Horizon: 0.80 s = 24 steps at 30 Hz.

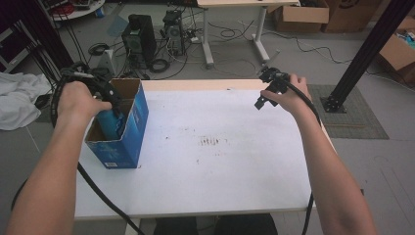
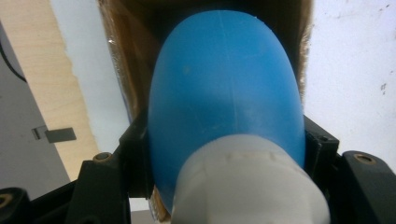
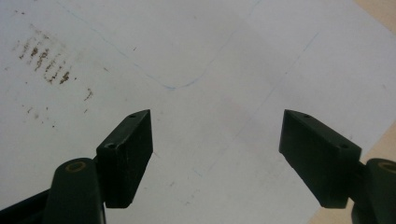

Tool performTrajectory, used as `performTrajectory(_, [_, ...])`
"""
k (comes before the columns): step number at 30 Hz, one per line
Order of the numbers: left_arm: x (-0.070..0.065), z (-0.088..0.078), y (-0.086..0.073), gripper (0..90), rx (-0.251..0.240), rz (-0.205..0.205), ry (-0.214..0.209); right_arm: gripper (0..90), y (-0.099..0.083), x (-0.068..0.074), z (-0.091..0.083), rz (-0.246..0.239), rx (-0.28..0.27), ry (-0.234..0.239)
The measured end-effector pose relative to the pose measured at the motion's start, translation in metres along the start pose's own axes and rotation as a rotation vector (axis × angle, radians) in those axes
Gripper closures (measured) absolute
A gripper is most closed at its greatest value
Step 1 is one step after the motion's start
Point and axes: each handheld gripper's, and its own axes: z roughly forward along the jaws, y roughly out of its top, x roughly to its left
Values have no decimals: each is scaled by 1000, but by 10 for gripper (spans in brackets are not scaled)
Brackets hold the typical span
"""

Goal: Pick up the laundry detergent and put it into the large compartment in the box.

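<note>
Firmly pinching with the left gripper [image 2: 226,142], black jaws pressed against either flank of a smooth, rounded blue plastic bottle [image 2: 224,84] just beyond its ribbed white screw cap [image 2: 247,186], cap end nearest the camera and rounded base pointing into the open top of a blue-printed cardboard box [image 2: 123,70]. From the high view, reads as the left hand [image 1: 78,100] reaching over that box at the left edge of the scuffed white tabletop [image 1: 220,171], with the bottle partly down between the brown inner walls; cannot tell whether resting on the bottom or hanging free. Probably light and thin-walled, to judge from the faint moulding seam and dull sheen, though impossible to say whether full or empty. Likely to give a little under pressure and to slip, given so curved and slick a skin. Best taken at the shoulder close to the cap, as now, or across the widest part of the body, with both pads square to the sides. Better not squeezed hard. Farther out, at the far right of the table, holds the right gripper [image 3: 217,126] with jaws spread wide around nothing, above bare white surface marked by brown smudges [image 3: 44,58] and faint blue pen lines.
</note>
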Motion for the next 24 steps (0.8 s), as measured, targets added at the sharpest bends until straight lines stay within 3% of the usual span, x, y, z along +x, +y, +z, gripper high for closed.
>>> performTrajectory(16, [2, 30, 0, 380, 15, 10, 13, 258, -1, -2, -1, 4, 2, -1])
performTrajectory(24, [2, 40, 0, 380, 9, 6, -5, 258, -1, -1, 0, 2, 4, 0])
